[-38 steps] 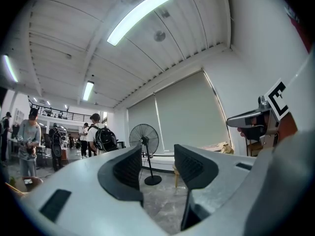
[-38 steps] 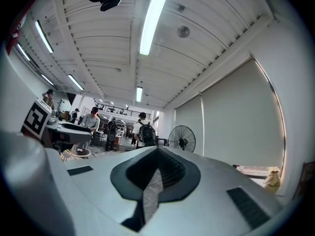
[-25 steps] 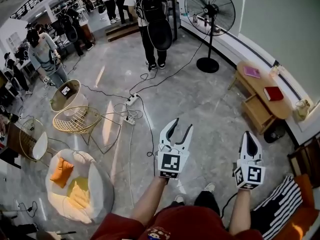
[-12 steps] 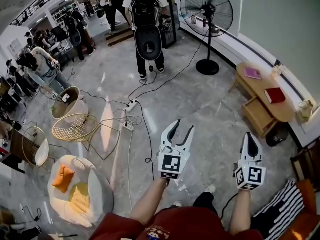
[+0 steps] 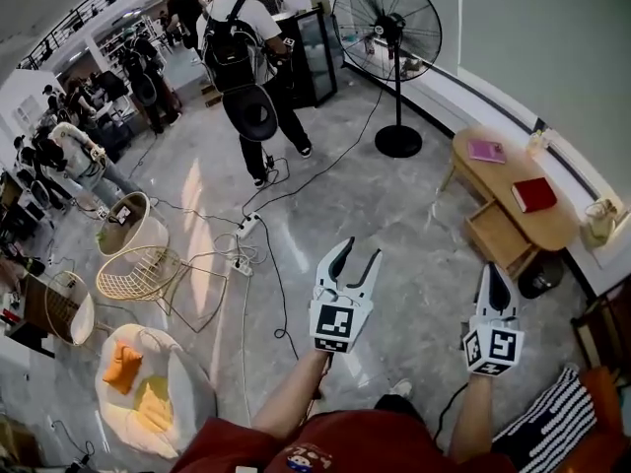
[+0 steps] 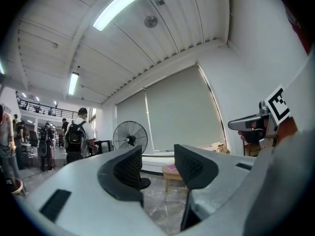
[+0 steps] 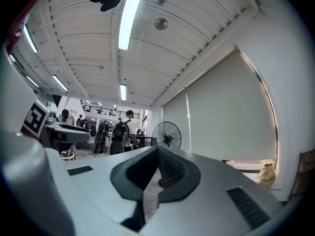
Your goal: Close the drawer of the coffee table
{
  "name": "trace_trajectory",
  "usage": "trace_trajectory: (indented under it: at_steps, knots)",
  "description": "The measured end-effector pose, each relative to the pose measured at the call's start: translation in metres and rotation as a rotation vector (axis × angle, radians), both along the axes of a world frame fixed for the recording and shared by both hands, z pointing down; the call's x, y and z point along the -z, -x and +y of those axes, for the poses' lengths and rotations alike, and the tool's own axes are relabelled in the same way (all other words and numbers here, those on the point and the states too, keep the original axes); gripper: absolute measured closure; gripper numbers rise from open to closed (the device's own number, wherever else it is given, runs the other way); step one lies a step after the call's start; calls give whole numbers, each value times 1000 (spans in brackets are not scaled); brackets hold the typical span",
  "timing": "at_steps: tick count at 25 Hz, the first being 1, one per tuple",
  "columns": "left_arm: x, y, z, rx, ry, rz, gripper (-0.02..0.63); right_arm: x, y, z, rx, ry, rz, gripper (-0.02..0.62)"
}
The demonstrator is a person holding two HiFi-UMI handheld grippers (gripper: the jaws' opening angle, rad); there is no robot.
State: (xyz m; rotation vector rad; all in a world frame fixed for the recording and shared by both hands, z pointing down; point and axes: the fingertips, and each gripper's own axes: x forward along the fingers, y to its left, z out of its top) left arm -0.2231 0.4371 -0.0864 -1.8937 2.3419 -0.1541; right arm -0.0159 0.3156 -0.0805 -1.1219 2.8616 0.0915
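At the far left of the head view a white beanbag seat [image 5: 187,377] is sitting on the grey floor with an orange cushion [image 5: 121,366] and a yellow cushion [image 5: 151,394] lying in it, and a wire chair [image 5: 133,274] is standing just beyond it. Further in, a person [image 5: 260,13] wearing a black backpack [image 5: 229,52] is standing with their back to the camera, and a white power strip [image 5: 246,227] is lying among cables on the floor nearer by. The left gripper [image 5: 357,252] is pointing forward at the centre with its jaws standing wide apart and nothing between them; its own view is showing only the floor and the far room through the gap. Beyond it a tall black fan [image 5: 387,26] is standing by the wall. To the right, the wooden coffee table [image 5: 503,170] is standing against the wall ledge, with a pink book [image 5: 486,150] and a red book [image 5: 533,194] lying on top. Its drawer [image 5: 493,236] is standing pulled out from under the top, open and facing the floor space, apart from both grippers. The right gripper [image 5: 494,267] is pointing toward that drawer with its jaws drawn together, gripping nothing. At the lower right corner a striped cushion [image 5: 552,422] is lying.
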Motion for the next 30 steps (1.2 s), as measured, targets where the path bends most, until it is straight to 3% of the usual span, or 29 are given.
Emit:
trace_trajectory:
  at_steps: [10, 17, 22, 30]
  knots:
    - [3, -82, -139, -150, 4, -28, 414, -9, -91, -112, -138, 35, -37, 598]
    - [-3, -120, -195, -193, 11, -14, 414, -16, -135, -159, -189, 45, -36, 598]
    - [-12, -128, -222, -214, 19, -10, 414, -22, -145, -182, -209, 53, -31, 598]
    - [-30, -112, -275, -262, 15, 22, 414, -33, -131, -219, -250, 46, 5, 598]
